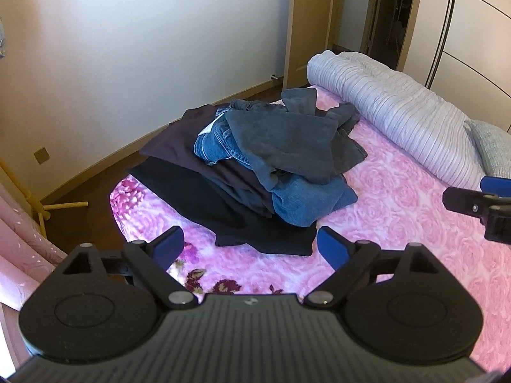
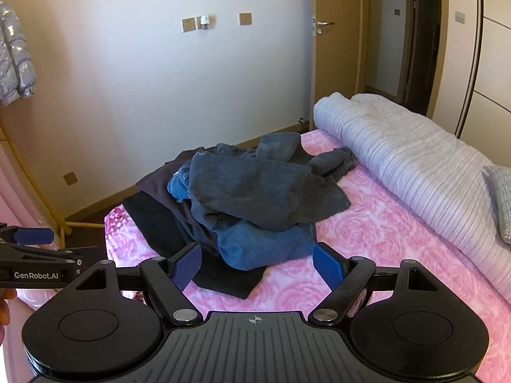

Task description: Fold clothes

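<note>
A heap of clothes lies on the pink rose-patterned bed (image 1: 399, 223): a crumpled grey-blue garment (image 1: 287, 146) on top, blue jeans (image 1: 306, 201) under it, dark brown (image 1: 179, 140) and black (image 1: 198, 201) garments below. The same heap shows in the right wrist view, with the grey-blue garment (image 2: 255, 188) over the jeans (image 2: 262, 245). My left gripper (image 1: 250, 247) is open and empty, just short of the heap's near edge. My right gripper (image 2: 257, 266) is open and empty, also close before the heap. Each gripper shows at the other view's edge.
A rolled striped quilt (image 1: 392, 108) lies along the bed's right side, with a grey pillow (image 1: 491, 146) by it. The bed's left edge drops to a wooden floor (image 1: 89, 188). A wall, an open door (image 1: 306, 22) and a wardrobe (image 1: 472, 41) stand beyond. A silver jacket (image 2: 12, 60) hangs left.
</note>
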`<state>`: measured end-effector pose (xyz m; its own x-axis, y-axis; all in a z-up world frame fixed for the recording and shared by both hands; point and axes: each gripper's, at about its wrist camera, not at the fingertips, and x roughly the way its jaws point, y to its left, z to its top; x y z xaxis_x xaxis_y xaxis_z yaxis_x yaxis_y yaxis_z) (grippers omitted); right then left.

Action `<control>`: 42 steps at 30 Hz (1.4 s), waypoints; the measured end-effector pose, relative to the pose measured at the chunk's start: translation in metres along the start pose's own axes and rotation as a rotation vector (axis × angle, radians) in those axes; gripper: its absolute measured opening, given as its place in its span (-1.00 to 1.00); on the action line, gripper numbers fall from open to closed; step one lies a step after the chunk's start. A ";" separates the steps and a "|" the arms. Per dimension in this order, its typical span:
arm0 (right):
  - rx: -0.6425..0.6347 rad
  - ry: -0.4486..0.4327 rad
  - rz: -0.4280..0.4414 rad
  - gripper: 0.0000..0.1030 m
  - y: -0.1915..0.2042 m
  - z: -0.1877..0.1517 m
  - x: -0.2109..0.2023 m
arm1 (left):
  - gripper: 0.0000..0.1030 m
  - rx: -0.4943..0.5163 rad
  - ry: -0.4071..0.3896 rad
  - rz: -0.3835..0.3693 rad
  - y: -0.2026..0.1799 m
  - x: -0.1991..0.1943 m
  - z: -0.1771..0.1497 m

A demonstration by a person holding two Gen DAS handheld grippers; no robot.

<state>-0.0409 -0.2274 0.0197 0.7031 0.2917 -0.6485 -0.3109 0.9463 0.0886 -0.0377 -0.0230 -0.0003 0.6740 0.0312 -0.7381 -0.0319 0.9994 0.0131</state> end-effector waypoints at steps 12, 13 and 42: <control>0.005 0.010 0.003 0.56 -0.007 -0.005 -0.002 | 0.72 0.031 -0.008 -0.009 -0.010 -0.003 -0.001; 0.005 0.010 0.003 0.56 -0.008 -0.005 -0.002 | 0.72 0.031 -0.007 -0.009 -0.010 -0.002 -0.001; -0.001 0.019 0.015 0.56 -0.018 -0.003 0.005 | 0.73 0.013 -0.009 0.012 -0.014 0.002 0.006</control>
<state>-0.0341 -0.2432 0.0126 0.6863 0.3034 -0.6610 -0.3219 0.9417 0.0981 -0.0318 -0.0366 0.0020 0.6804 0.0434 -0.7316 -0.0303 0.9991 0.0311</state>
